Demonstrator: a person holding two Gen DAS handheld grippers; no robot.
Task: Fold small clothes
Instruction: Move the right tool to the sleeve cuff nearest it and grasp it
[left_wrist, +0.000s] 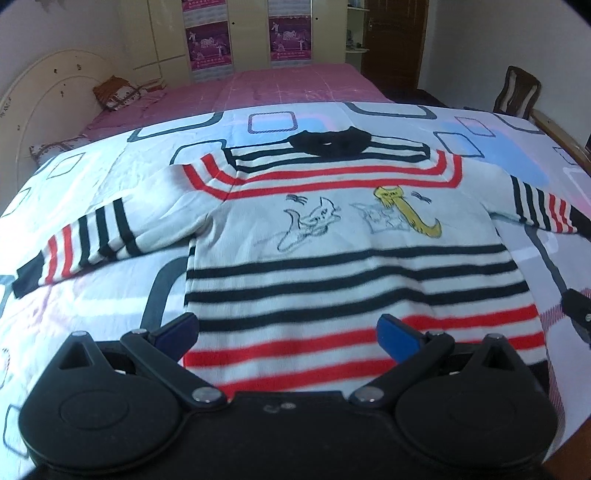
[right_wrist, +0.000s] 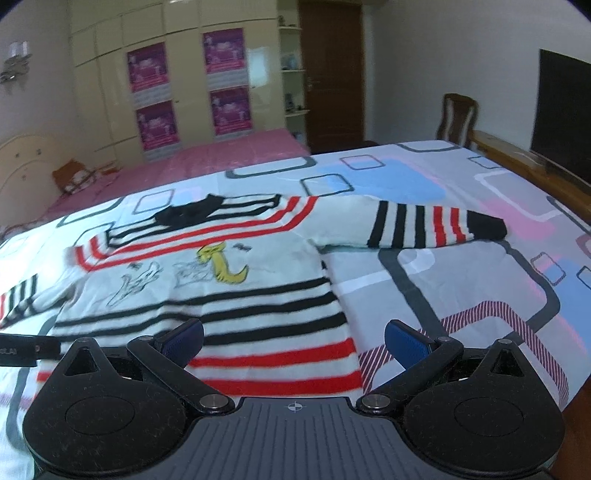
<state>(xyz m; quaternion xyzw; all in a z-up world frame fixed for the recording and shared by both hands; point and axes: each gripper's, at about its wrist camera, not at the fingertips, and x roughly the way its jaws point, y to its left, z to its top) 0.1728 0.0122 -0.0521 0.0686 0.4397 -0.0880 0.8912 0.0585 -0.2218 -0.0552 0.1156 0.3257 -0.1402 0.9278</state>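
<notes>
A small white sweater (left_wrist: 332, 229) with black and red stripes, a black collar and cat drawings lies flat, front up, on the bed, both sleeves spread out. It also shows in the right wrist view (right_wrist: 229, 295). My left gripper (left_wrist: 288, 332) is open and empty, over the hem near its bottom left corner. My right gripper (right_wrist: 293, 341) is open and empty, over the hem's bottom right corner. The right gripper's finger shows at the right edge of the left wrist view (left_wrist: 578, 306); the left gripper's finger shows at the left edge of the right wrist view (right_wrist: 26, 349).
The sweater lies on a white bedsheet (right_wrist: 461, 280) with grey, blue and pink rectangles. Behind is a pink-covered bed (left_wrist: 280, 85) with pillows (left_wrist: 114, 92), a wardrobe with posters (right_wrist: 192, 85), a wooden chair (right_wrist: 456, 118) and a dark screen (right_wrist: 561, 110).
</notes>
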